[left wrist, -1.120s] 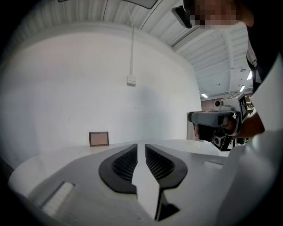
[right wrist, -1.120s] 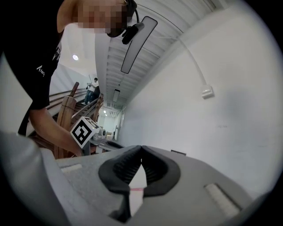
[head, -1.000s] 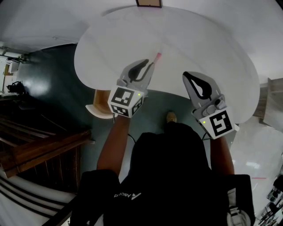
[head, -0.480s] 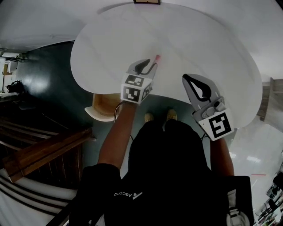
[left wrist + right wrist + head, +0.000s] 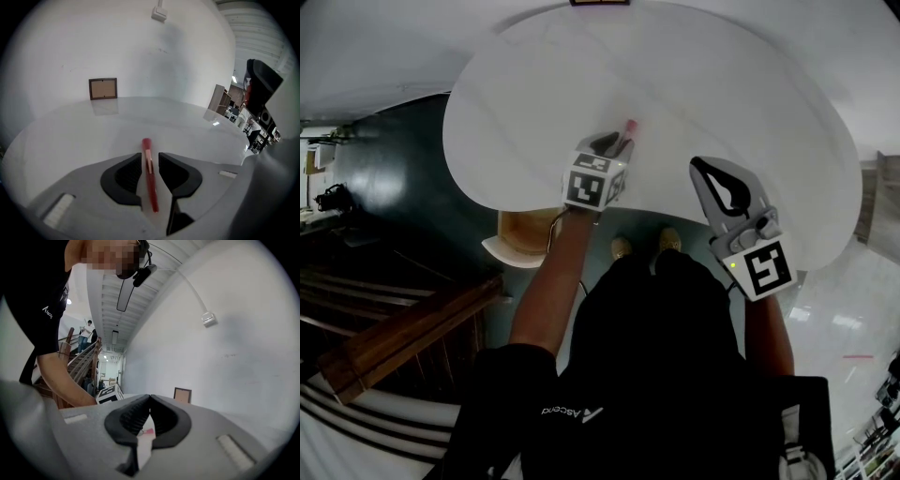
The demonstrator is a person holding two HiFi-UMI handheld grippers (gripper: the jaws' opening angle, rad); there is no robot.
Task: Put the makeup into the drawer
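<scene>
A slim red makeup stick (image 5: 149, 176) with a gold band lies on the white round table (image 5: 722, 84). In the head view only its pink far end (image 5: 629, 126) shows past the left gripper. My left gripper (image 5: 150, 156) is tilted down onto the table, its jaws open on either side of the stick without pressing it. The same gripper (image 5: 612, 144) sits near the table's front edge. My right gripper (image 5: 150, 397) is held level to the right of it (image 5: 697, 165), shut and empty. No drawer is in view.
A small brown picture frame (image 5: 102, 88) stands at the table's far edge against the white wall. A wooden chair (image 5: 523, 234) sits under the table's front left. A wooden stair rail (image 5: 403, 323) runs along the left. The person's feet (image 5: 642, 246) are at the table edge.
The left gripper has sunk toward the table and tipped downward, so its jaws now straddle the red stick. The right gripper has drifted slightly.
</scene>
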